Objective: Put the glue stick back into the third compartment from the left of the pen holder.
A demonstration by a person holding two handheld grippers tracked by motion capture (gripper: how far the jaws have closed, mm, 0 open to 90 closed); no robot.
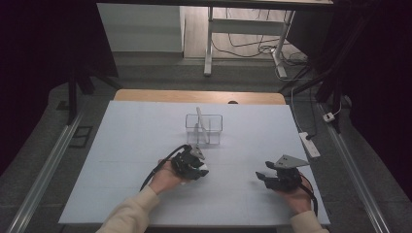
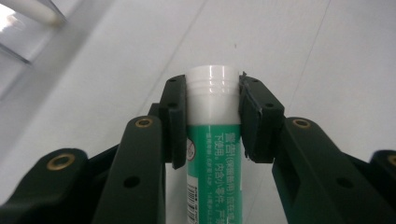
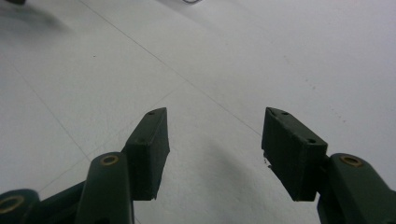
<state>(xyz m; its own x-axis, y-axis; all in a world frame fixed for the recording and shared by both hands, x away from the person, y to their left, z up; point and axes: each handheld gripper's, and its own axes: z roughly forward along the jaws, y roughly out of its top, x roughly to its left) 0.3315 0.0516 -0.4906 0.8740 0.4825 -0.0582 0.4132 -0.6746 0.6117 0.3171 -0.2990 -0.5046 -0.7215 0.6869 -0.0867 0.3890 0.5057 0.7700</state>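
L gripper (image 2: 211, 116) clamps glue stick (image 2: 212, 154) btwn pads; R gripper (image 3: 215, 154) open, nothing btwn

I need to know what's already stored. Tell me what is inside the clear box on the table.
A white stick leans upright inside the clear box, its top poking above the rim. Whether anything smaller lies at the bottom is too small to tell.

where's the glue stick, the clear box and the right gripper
glue stick (image 2: 212, 100), left gripper view, white cap
clear box (image 1: 214, 118), high view, far rim
right gripper (image 3: 215, 154), right gripper view, midway between its open fingertips
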